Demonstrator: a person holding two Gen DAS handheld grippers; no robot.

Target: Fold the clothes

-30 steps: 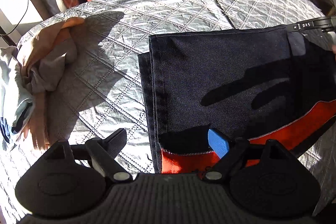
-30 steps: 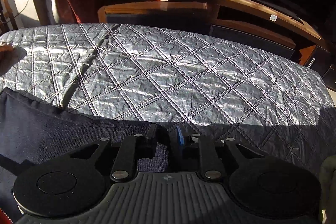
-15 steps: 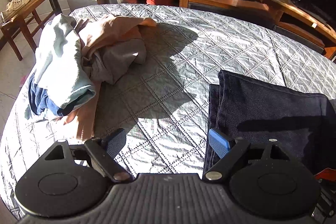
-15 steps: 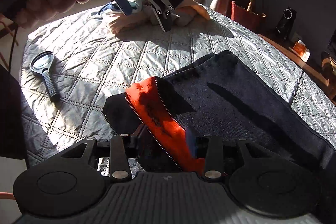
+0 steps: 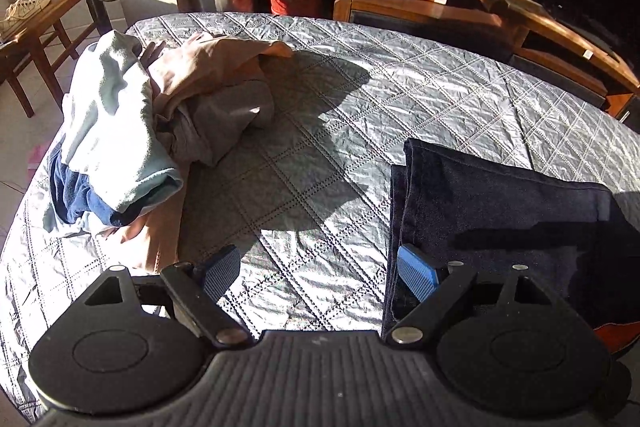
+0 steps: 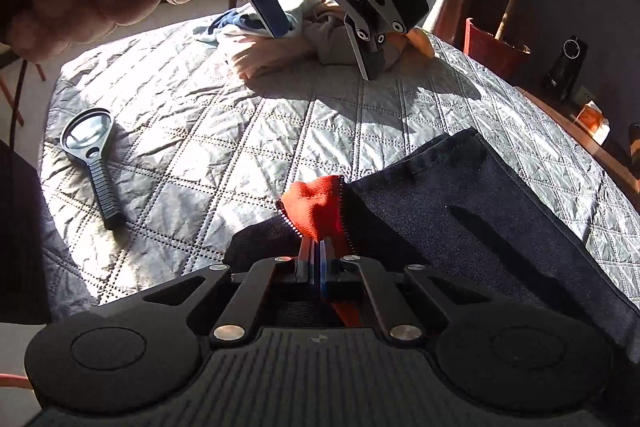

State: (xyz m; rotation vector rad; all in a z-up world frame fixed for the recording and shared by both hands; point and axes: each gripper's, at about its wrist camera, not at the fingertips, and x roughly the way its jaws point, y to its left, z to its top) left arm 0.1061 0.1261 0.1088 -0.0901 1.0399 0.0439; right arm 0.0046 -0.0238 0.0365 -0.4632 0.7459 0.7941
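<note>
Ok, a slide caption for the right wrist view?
Right gripper shut on the dark garment's red zipped flap; magnifying glass lies nearby.

clothes pile (image 5: 152, 131) left on quilt (image 5: 360, 99) | folded garment (image 5: 500, 211) right | magnifier (image 6: 94, 163) near edge

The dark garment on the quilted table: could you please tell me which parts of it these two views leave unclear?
- Dark garment, left wrist view: its right side is cut off by the frame edge, its near part hidden behind the left hand-held gripper.
- Right wrist view: the orange lining runs between the shut right hand-held gripper, so the pinched edge is hidden.
- What kind of garment: cannot tell.
</note>
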